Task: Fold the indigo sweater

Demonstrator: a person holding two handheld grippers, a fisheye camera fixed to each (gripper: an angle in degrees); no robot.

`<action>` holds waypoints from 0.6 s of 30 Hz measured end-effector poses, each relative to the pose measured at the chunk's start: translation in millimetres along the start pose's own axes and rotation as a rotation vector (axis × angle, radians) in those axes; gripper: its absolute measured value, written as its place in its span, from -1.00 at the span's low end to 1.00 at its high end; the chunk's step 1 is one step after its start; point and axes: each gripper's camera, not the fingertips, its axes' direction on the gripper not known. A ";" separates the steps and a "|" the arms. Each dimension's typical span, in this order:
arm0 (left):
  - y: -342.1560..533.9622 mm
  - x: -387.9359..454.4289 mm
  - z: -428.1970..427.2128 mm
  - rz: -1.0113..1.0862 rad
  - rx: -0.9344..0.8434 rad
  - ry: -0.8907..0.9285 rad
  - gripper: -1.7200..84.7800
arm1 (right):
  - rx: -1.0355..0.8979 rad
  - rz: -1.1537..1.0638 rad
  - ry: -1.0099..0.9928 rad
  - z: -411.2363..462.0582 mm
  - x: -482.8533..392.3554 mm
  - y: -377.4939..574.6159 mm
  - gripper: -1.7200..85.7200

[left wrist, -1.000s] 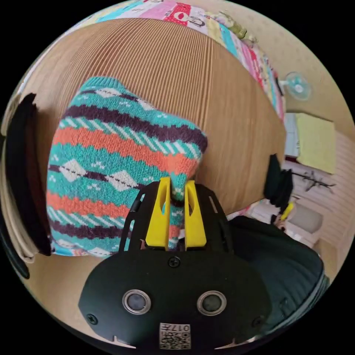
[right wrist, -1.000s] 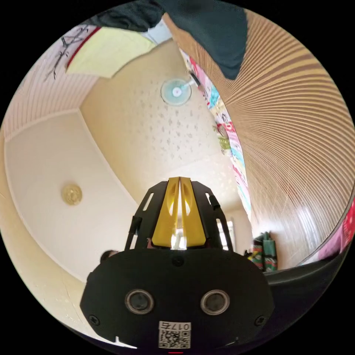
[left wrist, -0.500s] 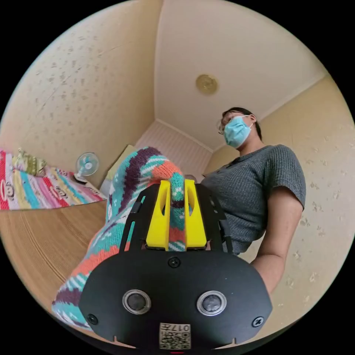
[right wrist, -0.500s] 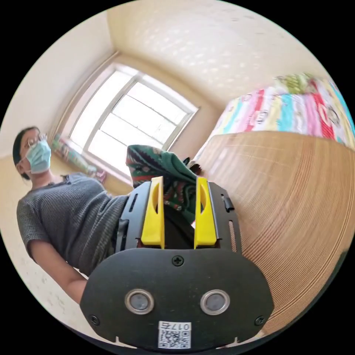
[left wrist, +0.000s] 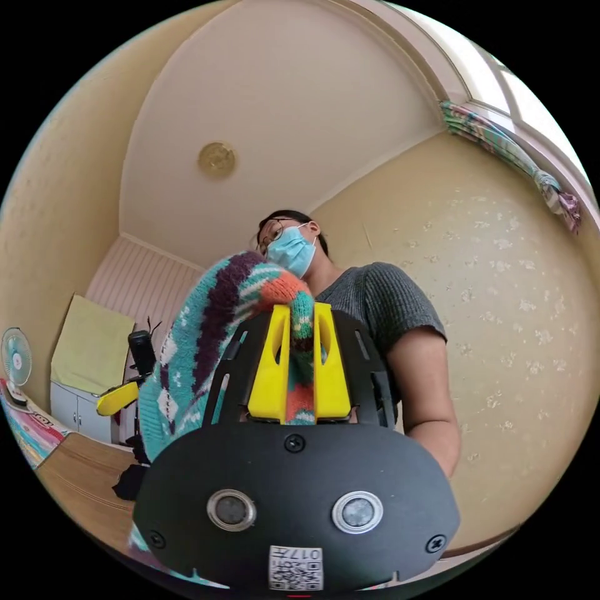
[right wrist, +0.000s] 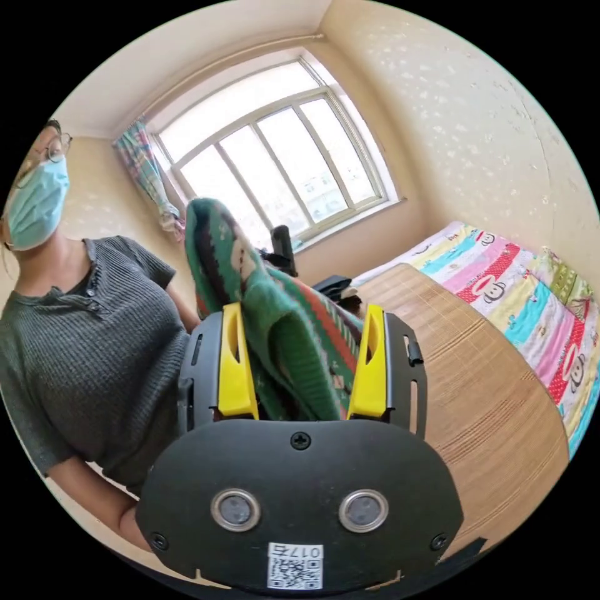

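Mostly teal, orange-and-purple-banded sweater (left wrist: 212, 325).

Nothing legible anywhere. Just a small white sticker (left wrist: 295, 567) with a square code and a few tiny characters (too small to make out) on the black body of the left tool (left wrist: 299, 312), and a matching sticker (right wrist: 295, 566) on the right tool (right wrist: 300, 312).

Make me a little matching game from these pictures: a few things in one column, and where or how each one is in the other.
Things:
1. sweater
2. left hand-held gripper
3. right hand-held gripper
4. striped bedspread

States:
a. jaws wide apart, knit lying between them
b. lies beyond the wooden surface
c. lifted up in front of the person
d. jaws pinching a knit fold

Pairs: 1-c, 2-d, 3-a, 4-b
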 end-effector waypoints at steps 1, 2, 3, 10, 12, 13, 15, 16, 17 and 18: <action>6.5 -2.6 3.7 -0.007 0.004 0.012 -0.81 | -0.037 -0.015 -0.120 11.6 11.9 4.4 -0.52; 20.0 -8.9 10.9 -0.026 0.009 0.022 -0.81 | -0.071 -0.022 -0.201 19.8 18.4 6.0 -0.55; 33.2 -16.0 16.8 -0.052 0.008 0.015 -0.81 | -0.135 -0.046 -0.394 38.2 30.2 10.2 -0.71; 89.0 -41.0 35.6 -0.306 -0.111 -0.219 -0.80 | -0.009 0.108 -0.092 25.7 58.1 47.7 -0.84; 106.8 -47.0 54.2 -0.446 -0.289 -0.455 -0.78 | -0.009 0.109 0.164 13.1 44.5 46.3 -0.84; 111.7 -50.2 61.5 -0.482 -0.347 -0.507 -0.75 | -0.042 0.121 0.337 13.9 35.5 40.7 -0.85; 130.7 -65.9 93.7 -0.565 -0.524 -0.646 -0.68 | -0.126 0.083 0.562 33.1 20.7 29.9 -0.86; 134.9 -69.3 100.1 -0.567 -0.528 -0.668 -0.67 | -0.163 0.048 0.666 51.2 12.6 23.6 -0.86; 142.5 -75.8 108.5 -0.567 -0.482 -0.695 -0.68 | -0.170 0.027 0.694 59.7 8.6 21.0 -0.86; 151.5 -84.0 111.2 -0.594 -0.405 -0.741 -0.67 | -0.168 -0.014 0.710 74.3 1.6 16.4 -0.87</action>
